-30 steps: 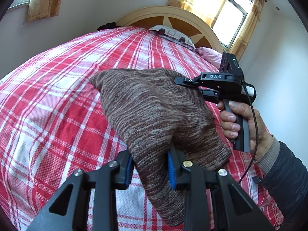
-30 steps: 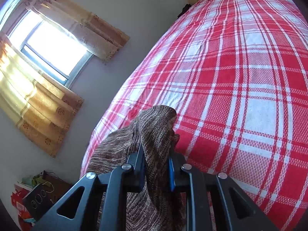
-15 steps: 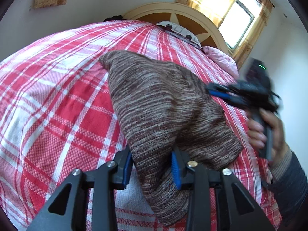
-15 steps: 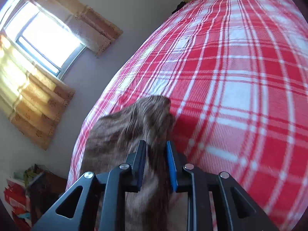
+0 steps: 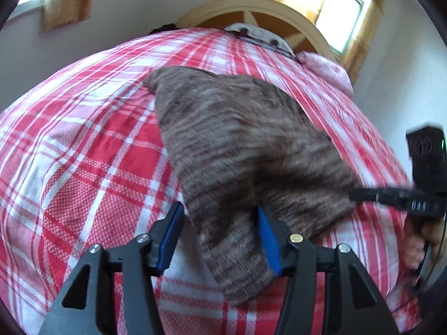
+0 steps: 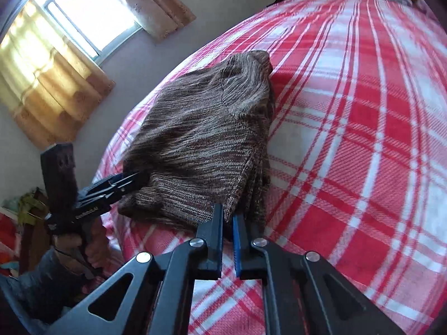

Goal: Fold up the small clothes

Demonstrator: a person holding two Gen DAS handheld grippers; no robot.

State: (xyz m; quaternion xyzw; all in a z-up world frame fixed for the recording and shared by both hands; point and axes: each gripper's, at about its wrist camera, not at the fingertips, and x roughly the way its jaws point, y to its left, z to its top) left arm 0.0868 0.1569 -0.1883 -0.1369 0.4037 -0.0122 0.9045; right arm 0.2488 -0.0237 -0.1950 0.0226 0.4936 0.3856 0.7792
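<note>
- Brown knit garment [image 6: 201, 145] lies folded in a thick bundle on the red plaid bedspread [image 6: 363, 128], near the bed's edge on the window side as the right wrist view shows it.
- Long axis: runs from just in front of both claws away toward the headboard [image 5: 251, 8]; narrow end far, broad end near.
- Left gripper [image 5: 220, 237]: jaws have just been opening and stand about half spread. The near corner of the knit sits between them. The blue pads [image 5: 268, 240] look slack on it: right pad at the cloth, left pad clear of it. I read that as released, not gripped.
- Right gripper [image 6: 227, 223]: jaws closed to a thin slit, having just been closing, nothing between them. Tips sit at the near right edge of the bundle, beside the stacked layers, not on them.
- Key relation: the knit lies ahead of both claws; the left one straddles the near left corner, the right one is just off the near right corner. Left is the nearer for a re-grip; right must spread its jaws first.
- My guess: fold is laid, next is a tidy-up or a second fold along the long axis.
- Writing: white lettering on the right gripper body as seen from the left wrist, blurred, roughly "DAS" mirrored; white print on the left gripper body in the right wrist view, unreadable. No garment label visible.
</note>
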